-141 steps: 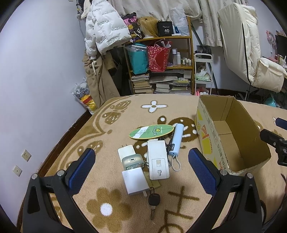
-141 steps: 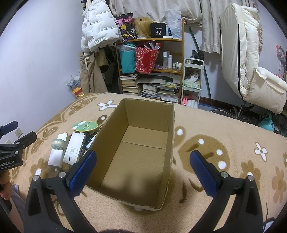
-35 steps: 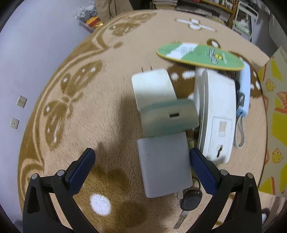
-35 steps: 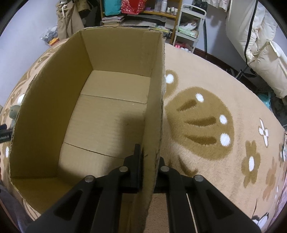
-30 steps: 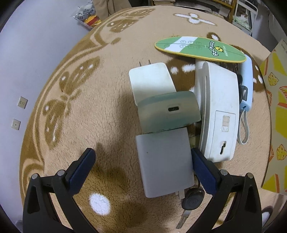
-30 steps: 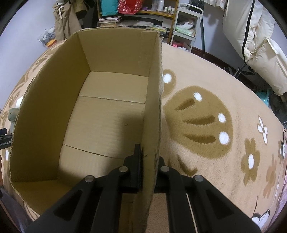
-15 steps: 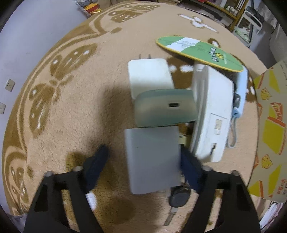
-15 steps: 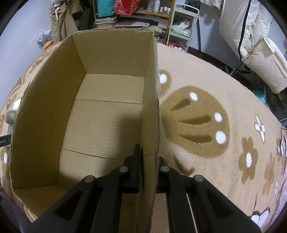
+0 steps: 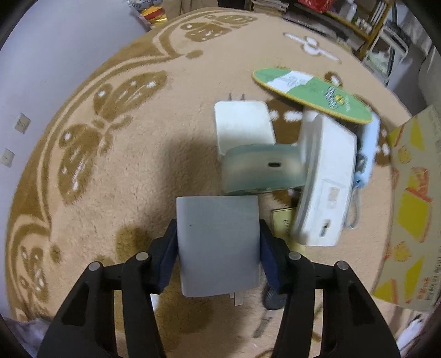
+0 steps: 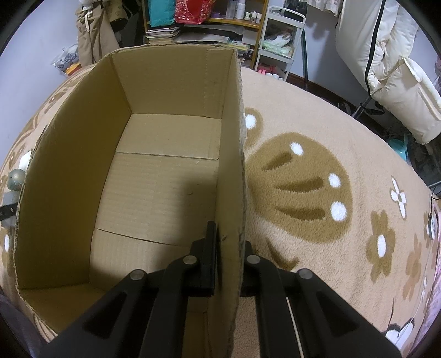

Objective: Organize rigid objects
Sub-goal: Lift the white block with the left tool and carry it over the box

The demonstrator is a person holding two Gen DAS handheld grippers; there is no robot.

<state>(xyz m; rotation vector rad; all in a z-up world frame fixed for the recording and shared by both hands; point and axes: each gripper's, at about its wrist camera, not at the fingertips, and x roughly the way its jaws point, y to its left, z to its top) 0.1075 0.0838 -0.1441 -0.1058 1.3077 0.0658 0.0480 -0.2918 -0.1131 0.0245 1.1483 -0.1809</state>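
Left hand-held gripper (image 9: 217, 254): pads pressed on both sides of grey charger (image 9: 217, 242), which sits on the rug (image 9: 110, 192) w/ prongs toward camera. Just beyond it: pale green case (image 9: 261, 168), white plug (image 9: 244, 124), white adapter (image 9: 325, 179), green board (image 9: 311, 93). Right hand-held gripper (image 10: 228, 261): clamped tight on right wall of cardboard box (image 10: 231, 154), one finger inside, one outside. Box interior bare.

A tan flower-patterned rug (image 10: 317, 132) lies before a cluttered bookshelf (image 10: 209, 19) and cream jacket (image 10: 386, 63).
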